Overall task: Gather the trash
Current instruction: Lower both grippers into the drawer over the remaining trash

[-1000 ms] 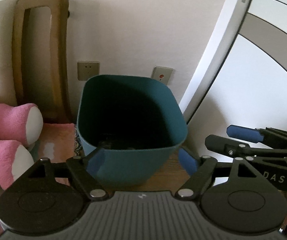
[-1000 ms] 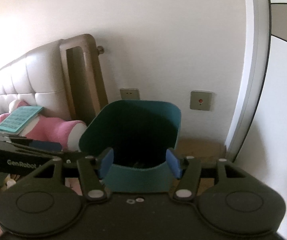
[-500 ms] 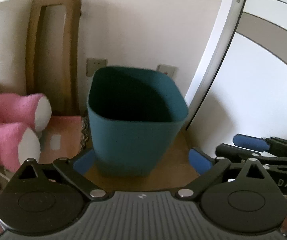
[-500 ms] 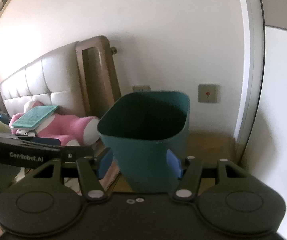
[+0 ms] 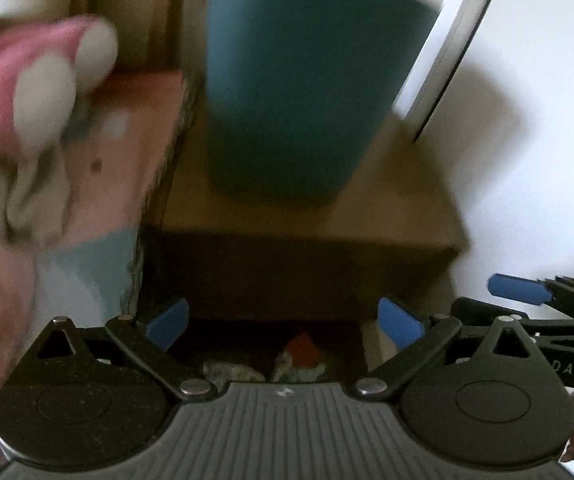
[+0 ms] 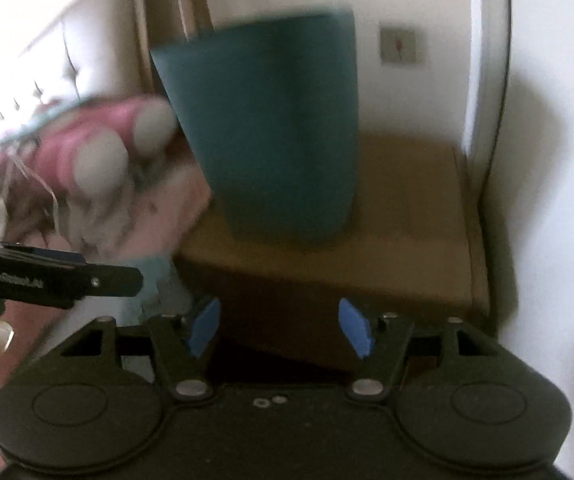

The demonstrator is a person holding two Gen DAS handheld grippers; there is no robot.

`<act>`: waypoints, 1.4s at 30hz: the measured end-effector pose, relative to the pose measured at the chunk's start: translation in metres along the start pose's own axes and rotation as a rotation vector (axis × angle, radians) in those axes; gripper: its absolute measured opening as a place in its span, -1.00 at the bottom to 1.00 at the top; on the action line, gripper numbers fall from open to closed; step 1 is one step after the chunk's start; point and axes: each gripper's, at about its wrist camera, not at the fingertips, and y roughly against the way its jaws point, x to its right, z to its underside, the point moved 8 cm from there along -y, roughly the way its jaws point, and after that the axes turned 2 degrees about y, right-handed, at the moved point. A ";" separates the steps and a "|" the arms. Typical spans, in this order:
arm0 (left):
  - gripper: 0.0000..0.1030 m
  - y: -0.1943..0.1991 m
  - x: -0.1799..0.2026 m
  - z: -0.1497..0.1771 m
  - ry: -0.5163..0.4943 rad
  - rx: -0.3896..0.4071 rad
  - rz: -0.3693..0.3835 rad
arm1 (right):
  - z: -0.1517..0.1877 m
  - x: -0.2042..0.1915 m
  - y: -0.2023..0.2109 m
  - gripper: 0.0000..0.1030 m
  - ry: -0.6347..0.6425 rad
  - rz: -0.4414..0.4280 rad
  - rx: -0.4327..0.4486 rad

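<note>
A teal trash bin (image 5: 295, 92) stands on a brown bedside cabinet (image 5: 307, 208); it also shows in the right wrist view (image 6: 275, 120). My left gripper (image 5: 283, 320) is open and empty, low in front of the cabinet. Below it lie crumpled trash pieces (image 5: 299, 356), one red and white, one greyish. My right gripper (image 6: 279, 328) is open and empty, in front of the cabinet's edge (image 6: 327, 248). Both views are motion-blurred.
A pink plush toy (image 5: 27, 80) lies on the pink bedding (image 5: 119, 152) to the left. A white door frame (image 6: 483, 80) and a white wall stand to the right. The right gripper's blue fingertip (image 5: 519, 289) shows in the left wrist view.
Both grippers have dropped down and pulled back from the bin. The bin now sits higher in both views, and trash under the cabinet front has come into the left view.
</note>
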 end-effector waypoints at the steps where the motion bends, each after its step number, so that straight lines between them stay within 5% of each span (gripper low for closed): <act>1: 0.97 -0.012 -0.004 0.013 0.001 -0.013 -0.009 | 0.012 0.002 -0.008 0.28 -0.008 0.003 -0.025; 12: 0.97 -0.129 -0.042 0.151 0.032 -0.206 -0.095 | 0.166 0.047 -0.108 0.27 -0.152 0.104 -0.284; 23: 0.97 -0.264 -0.026 0.243 -0.062 -0.303 -0.069 | 0.293 0.060 -0.216 0.27 -0.186 0.059 -0.468; 33: 0.96 -0.374 -0.012 0.295 -0.162 -0.358 -0.051 | 0.376 0.077 -0.304 0.23 -0.175 0.013 -0.546; 42: 0.78 -0.434 -0.012 0.312 -0.198 -0.385 -0.039 | 0.411 0.082 -0.353 0.21 -0.184 -0.001 -0.557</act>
